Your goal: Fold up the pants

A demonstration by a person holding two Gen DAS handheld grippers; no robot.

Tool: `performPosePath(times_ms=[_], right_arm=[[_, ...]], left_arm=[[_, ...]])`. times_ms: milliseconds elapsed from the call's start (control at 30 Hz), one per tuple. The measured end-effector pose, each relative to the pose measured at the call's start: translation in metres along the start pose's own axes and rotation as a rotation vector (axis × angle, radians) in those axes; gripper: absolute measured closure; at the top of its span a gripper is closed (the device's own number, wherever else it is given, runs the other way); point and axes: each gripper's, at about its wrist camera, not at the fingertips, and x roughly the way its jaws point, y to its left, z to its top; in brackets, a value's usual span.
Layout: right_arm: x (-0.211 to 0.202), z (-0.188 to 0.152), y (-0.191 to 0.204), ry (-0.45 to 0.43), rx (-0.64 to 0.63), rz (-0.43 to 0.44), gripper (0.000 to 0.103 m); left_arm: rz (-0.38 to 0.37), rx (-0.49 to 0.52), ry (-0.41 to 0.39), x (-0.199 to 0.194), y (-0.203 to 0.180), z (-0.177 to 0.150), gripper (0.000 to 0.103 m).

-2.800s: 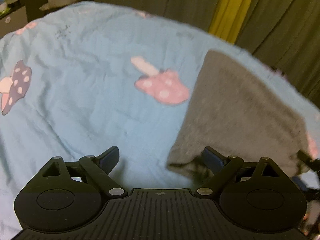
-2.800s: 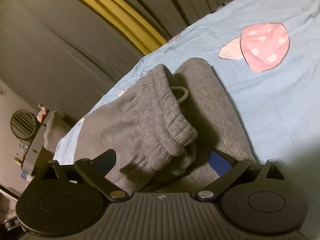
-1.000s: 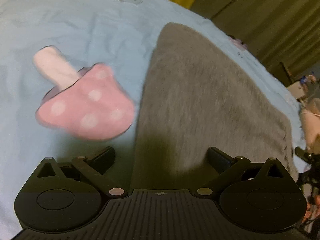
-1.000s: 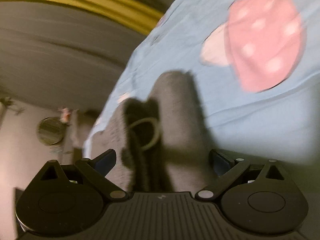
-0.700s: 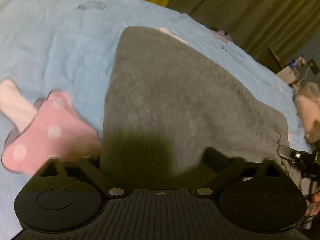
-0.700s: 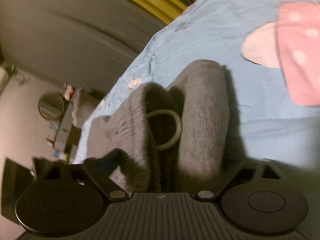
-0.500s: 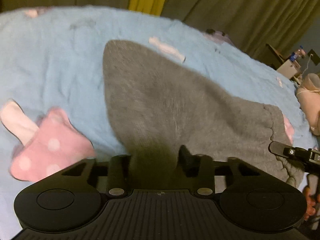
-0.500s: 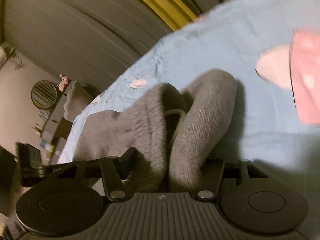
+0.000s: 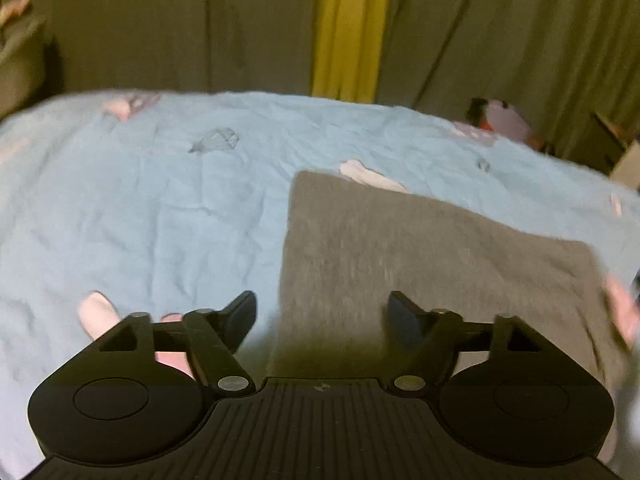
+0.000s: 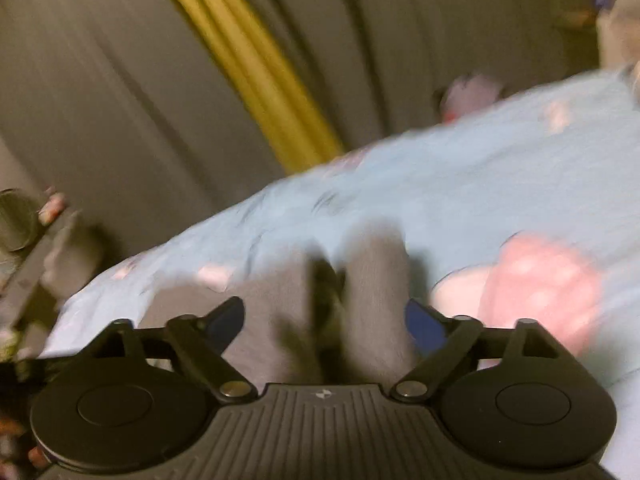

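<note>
One pair of grey pants (image 9: 420, 264) lies folded flat on the blue bedspread (image 9: 160, 208), occupying the centre-right of the left wrist view. Two grippers are present, one per view. The left gripper (image 9: 322, 312) sits at the bottom of its frame; its jaws have just been opening and now stand wide apart, holding nothing, with the near left edge of the pants seen between and beyond them. The right gripper (image 10: 324, 318) likewise has jaws that have just been opening and stand wide, gripping nothing; the bunched end of the pants (image 10: 320, 300) appears between them, clear of both pads.

One yellow curtain strip (image 9: 346, 28) hangs among olive drapes in both views. The left wrist view alone shows the flat rectangular top face of the pants. The right wrist view, heavily blurred, alone shows the end of the fold as two rounded layers with a dark gap, plus one pink mushroom print (image 10: 536, 296) at lower right.
</note>
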Motion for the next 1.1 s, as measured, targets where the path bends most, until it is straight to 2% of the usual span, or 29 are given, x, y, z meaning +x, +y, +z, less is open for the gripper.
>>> performPosePath(times_ms=[67, 133, 200, 233, 267, 367, 433, 467, 533, 600, 667, 733, 800, 867, 933, 1000, 1100], right_arm=[[-0.016, -0.006, 0.006, -0.065, -0.050, 0.012, 0.010], [-0.025, -0.016, 0.017, -0.095, -0.112, 0.032, 0.012], [-0.029, -0.027, 0.034, -0.116, -0.167, 0.051, 0.039], [-0.029, -0.033, 0.043, -0.112, -0.186, 0.072, 0.066], [-0.029, -0.039, 0.051, -0.099, -0.197, 0.090, 0.074], [-0.016, -0.061, 0.064, -0.025, -0.227, 0.090, 0.074], [0.008, -0.082, 0.065, 0.111, -0.299, 0.016, 0.074], [0.013, -0.090, 0.064, 0.126, -0.333, 0.020, 0.074], [0.008, -0.091, 0.077, 0.098, -0.436, -0.007, 0.073], [-0.004, -0.084, 0.085, 0.084, -0.432, -0.004, 0.063], [-0.023, -0.086, 0.081, 0.069, -0.369, 0.052, 0.031], [-0.037, -0.101, 0.074, 0.090, -0.355, 0.062, 0.030], [-0.040, -0.117, 0.069, 0.149, -0.365, 0.044, 0.022], [-0.045, -0.135, 0.063, 0.198, -0.359, -0.008, 0.004], [-0.053, -0.138, 0.063, 0.212, -0.334, -0.027, 0.004], [-0.059, -0.137, 0.064, 0.191, -0.306, -0.035, 0.004], [-0.059, -0.148, 0.070, 0.185, -0.314, -0.160, 0.004]], left_arm=[[-0.004, 0.036, -0.023, -0.008, -0.005, -0.018, 0.010], [0.013, 0.069, -0.027, -0.010, -0.010, -0.037, 0.009], [0.053, 0.090, -0.014, -0.011, -0.013, -0.053, 0.009], [0.059, 0.089, -0.017, -0.013, -0.014, -0.060, 0.009], [0.059, 0.084, -0.016, -0.016, -0.013, -0.067, 0.008], [0.046, 0.004, -0.006, -0.018, -0.001, -0.087, 0.008], [0.031, -0.031, 0.016, -0.018, 0.004, -0.092, 0.008], [0.023, -0.044, 0.025, -0.017, 0.004, -0.094, 0.008], [0.023, -0.050, 0.011, -0.022, 0.007, -0.096, 0.007], [0.027, -0.070, -0.022, -0.031, 0.011, -0.100, 0.007], [0.024, -0.099, -0.003, -0.036, 0.015, -0.107, 0.006], [0.018, -0.126, 0.028, -0.039, 0.017, -0.116, 0.006], [0.024, -0.133, 0.036, -0.046, 0.016, -0.119, 0.006], [0.024, -0.113, 0.057, -0.052, 0.010, -0.124, 0.006], [0.052, -0.056, 0.083, -0.055, -0.003, -0.131, 0.005], [0.087, 0.037, 0.101, -0.056, -0.021, -0.135, 0.005], [0.094, 0.160, 0.099, -0.061, -0.041, -0.141, 0.003]])
